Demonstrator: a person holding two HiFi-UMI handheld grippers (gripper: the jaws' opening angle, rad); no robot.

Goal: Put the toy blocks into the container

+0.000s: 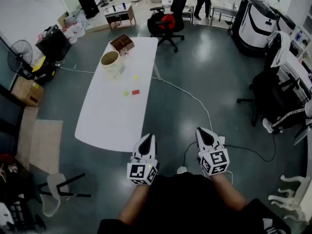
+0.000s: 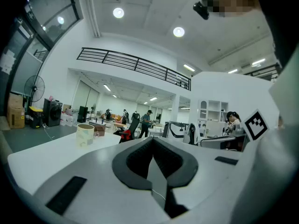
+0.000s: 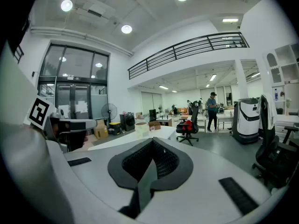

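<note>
Three small toy blocks lie on the long white table (image 1: 105,118): a red block (image 1: 135,92), a yellow-green block (image 1: 126,93) beside it, and a yellow block (image 1: 136,77) farther back. The container (image 1: 110,59), a pale round tub, stands toward the table's far end; it also shows as the tub (image 2: 85,135) and the tub (image 3: 141,129) in the gripper views. My left gripper (image 1: 149,137) and right gripper (image 1: 201,131) hang in front of the table's near end, well short of the blocks. Both are shut and hold nothing; their jaws meet in the left gripper view (image 2: 153,140) and the right gripper view (image 3: 153,142).
A wooden box (image 1: 122,42) stands behind the tub. An office chair with a red cushion (image 1: 165,23) is past the far end. A white cable (image 1: 195,101) runs over the floor on the right. A fan (image 1: 18,52) and cardboard boxes (image 1: 27,90) are at the left. People stand far back.
</note>
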